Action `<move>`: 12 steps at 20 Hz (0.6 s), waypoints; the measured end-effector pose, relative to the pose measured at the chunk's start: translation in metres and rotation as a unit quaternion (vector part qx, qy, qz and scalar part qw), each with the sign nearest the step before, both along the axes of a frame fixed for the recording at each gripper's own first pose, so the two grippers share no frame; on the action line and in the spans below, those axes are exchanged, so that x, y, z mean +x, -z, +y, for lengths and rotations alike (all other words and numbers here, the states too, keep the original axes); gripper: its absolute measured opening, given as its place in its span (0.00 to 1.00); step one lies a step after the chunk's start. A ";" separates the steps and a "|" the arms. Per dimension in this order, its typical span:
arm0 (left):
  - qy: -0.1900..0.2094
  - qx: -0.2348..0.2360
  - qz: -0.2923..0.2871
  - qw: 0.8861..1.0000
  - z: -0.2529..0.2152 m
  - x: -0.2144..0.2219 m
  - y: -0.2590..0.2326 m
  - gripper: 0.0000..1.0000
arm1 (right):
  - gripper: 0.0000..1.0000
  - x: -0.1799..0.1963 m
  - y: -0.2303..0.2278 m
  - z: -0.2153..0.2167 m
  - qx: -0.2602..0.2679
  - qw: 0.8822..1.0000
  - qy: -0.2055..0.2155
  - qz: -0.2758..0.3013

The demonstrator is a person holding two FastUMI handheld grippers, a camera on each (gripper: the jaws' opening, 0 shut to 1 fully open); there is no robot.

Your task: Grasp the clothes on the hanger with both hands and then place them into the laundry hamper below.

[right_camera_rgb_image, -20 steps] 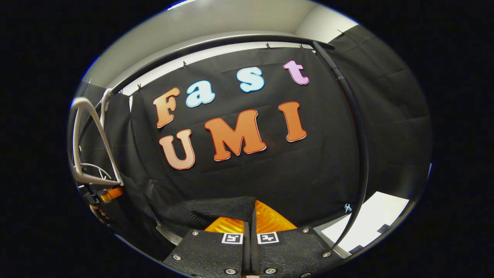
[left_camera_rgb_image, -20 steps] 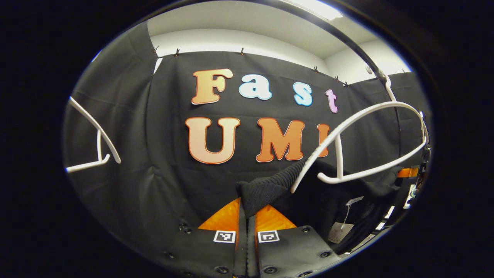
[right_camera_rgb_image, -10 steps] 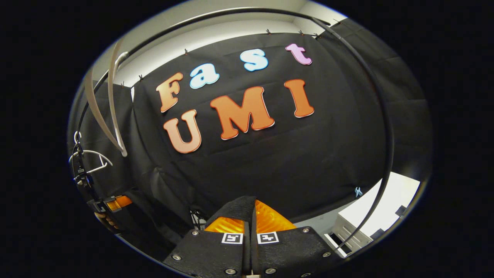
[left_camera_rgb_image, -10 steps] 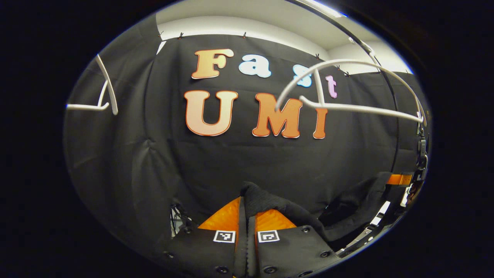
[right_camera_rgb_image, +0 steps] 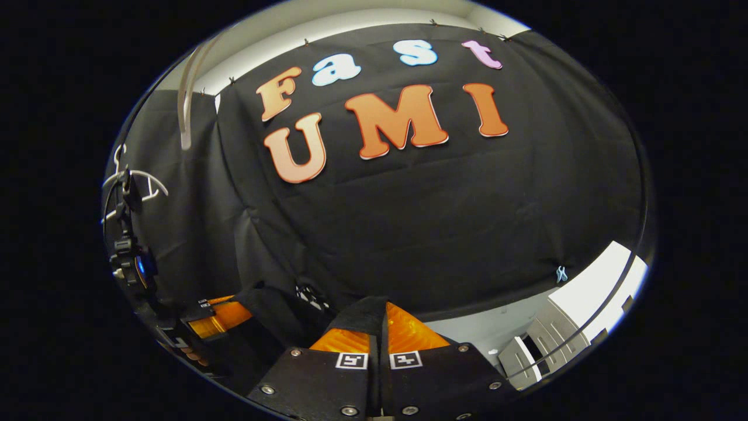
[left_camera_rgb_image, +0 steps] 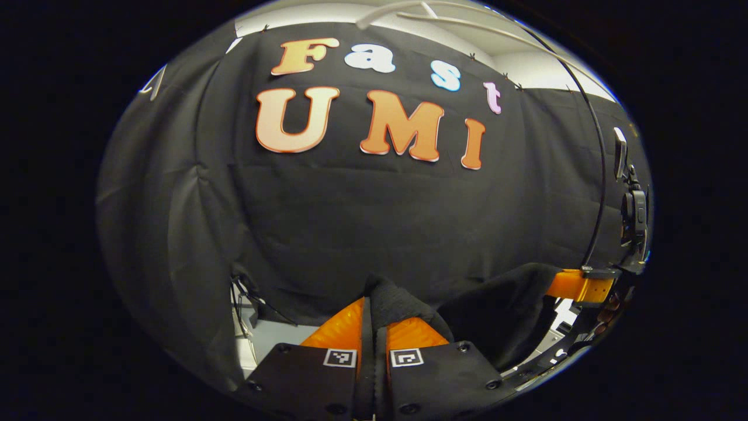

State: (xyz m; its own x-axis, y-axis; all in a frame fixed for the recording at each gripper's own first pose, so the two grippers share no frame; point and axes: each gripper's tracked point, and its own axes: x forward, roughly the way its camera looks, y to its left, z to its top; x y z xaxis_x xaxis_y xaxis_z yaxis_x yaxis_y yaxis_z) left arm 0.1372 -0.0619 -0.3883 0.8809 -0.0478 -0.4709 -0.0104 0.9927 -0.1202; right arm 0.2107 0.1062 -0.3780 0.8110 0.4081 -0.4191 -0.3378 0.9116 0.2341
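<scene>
Left gripper view first: the left gripper (left_camera_rgb_image: pixel 374 318) has its jaws pinched tight on a bunch of the black clothes (left_camera_rgb_image: pixel 497 310), a knitted-looking fold poking up between the orange fingers (left_camera_rgb_image: pixel 342 324). From there the dark fabric sags away to the right, slung across to the right gripper (left_camera_rgb_image: pixel 578 286), whose orange finger shows at the far edge with cloth on it. High at the top runs a white hanger (left_camera_rgb_image: pixel 467 26), bare and well apart from the garment, so I judge the lift-off done.

Over to the right gripper view: the right gripper (right_camera_rgb_image: pixel 383 318) is likewise closed hard on a strip of the black clothes (right_camera_rgb_image: pixel 362 310), which stands up between its jaws. Off to the lower left sits the left gripper (right_camera_rgb_image: pixel 219 313), with dark cloth draped beside it. A second white hanger (right_camera_rgb_image: pixel 137 178) hangs empty at the left edge, and some pale furniture (right_camera_rgb_image: pixel 537 351) shows low at the right.

What's left, by my reckoning, is lowering it and letting go into the hamper, which I can't make out. The garment looks soft, limp and matte black, hard to separate from the backdrop.
</scene>
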 end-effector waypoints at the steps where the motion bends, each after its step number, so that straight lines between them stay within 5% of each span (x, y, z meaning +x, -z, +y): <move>1: 0.002 -0.002 0.011 1.000 -0.004 0.001 0.014 0.07 | 0.00 -0.001 0.015 0.009 -0.004 1.000 -0.005 0.009; 12: -0.026 0.014 0.153 0.988 0.005 -0.029 0.183 0.07 | 0.03 -0.011 0.194 0.032 -0.079 0.990 0.000 0.115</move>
State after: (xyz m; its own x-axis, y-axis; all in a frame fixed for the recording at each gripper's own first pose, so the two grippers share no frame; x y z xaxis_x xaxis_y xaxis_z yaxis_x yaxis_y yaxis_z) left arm 0.1079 -0.0567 -0.5716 0.6974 0.0107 -0.7166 -0.0925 0.9929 -0.0751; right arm 0.1997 0.1384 -0.5723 0.6869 0.3229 -0.6511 -0.2926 0.9429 0.1589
